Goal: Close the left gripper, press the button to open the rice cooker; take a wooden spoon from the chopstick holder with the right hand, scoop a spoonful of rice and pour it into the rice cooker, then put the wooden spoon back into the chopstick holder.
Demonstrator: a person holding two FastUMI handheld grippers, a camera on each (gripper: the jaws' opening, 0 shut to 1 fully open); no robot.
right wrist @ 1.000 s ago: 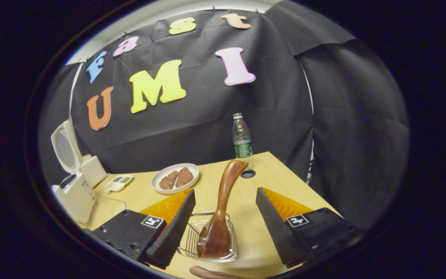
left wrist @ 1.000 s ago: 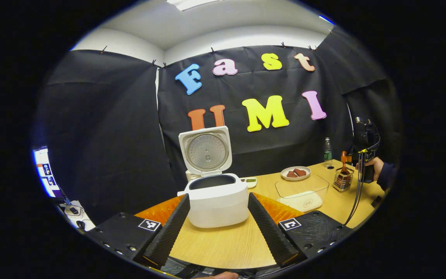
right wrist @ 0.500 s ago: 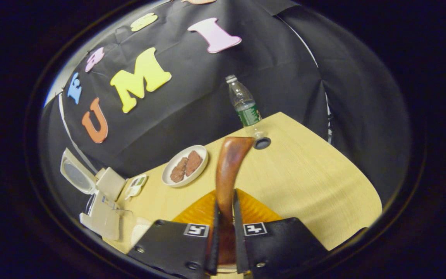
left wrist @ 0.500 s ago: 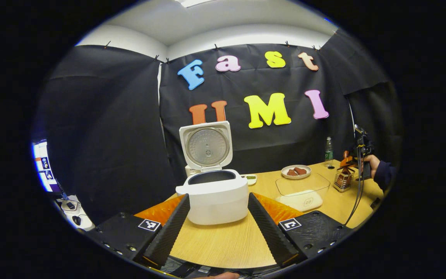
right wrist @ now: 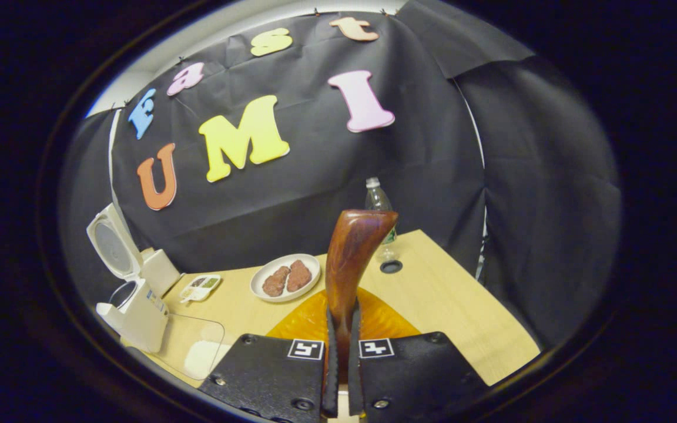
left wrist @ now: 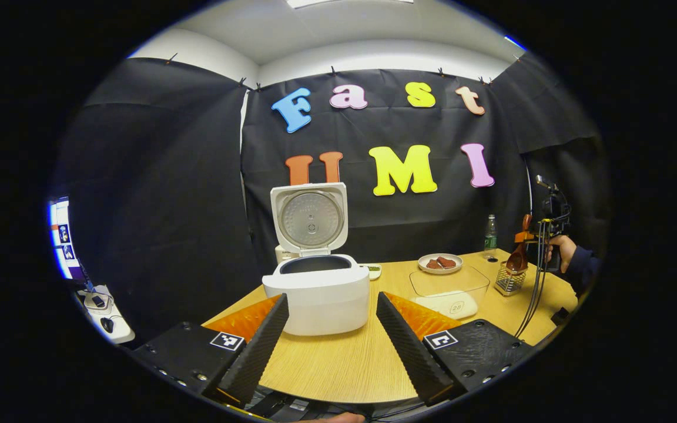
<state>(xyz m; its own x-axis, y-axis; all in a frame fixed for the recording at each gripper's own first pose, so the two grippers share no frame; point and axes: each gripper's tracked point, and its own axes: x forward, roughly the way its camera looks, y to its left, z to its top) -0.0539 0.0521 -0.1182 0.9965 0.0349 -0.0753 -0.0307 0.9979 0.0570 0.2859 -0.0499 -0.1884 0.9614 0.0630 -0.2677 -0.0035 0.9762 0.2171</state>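
The white rice cooker (left wrist: pixel 315 296) stands open with its lid (left wrist: pixel 310 218) upright, straight ahead of my left gripper (left wrist: pixel 331 329), which is open and holds nothing. My right gripper (right wrist: pixel 341 335) is shut on the handle of the brown wooden spoon (right wrist: pixel 353 252), which stands up between its fingers. In the left gripper view the right gripper (left wrist: pixel 526 238) shows far right in a hand (left wrist: pixel 559 249). There the spoon's bowl (left wrist: pixel 518 262) hangs just above the wire chopstick holder (left wrist: pixel 509 282). A clear container with rice (left wrist: pixel 449 289) sits between cooker and holder.
A plate with brown food (right wrist: pixel 284 277), a small dish (right wrist: pixel 199 285) and a water bottle (right wrist: pixel 378 202) stand at the back of the wooden table (right wrist: pixel 450 305). A cable (left wrist: pixel 535 294) hangs from the right gripper. The table's right edge is close to the holder.
My right gripper went from open around the spoon to shut on its handle and raised it out of the holder. The left gripper drew back a little from the cooker.
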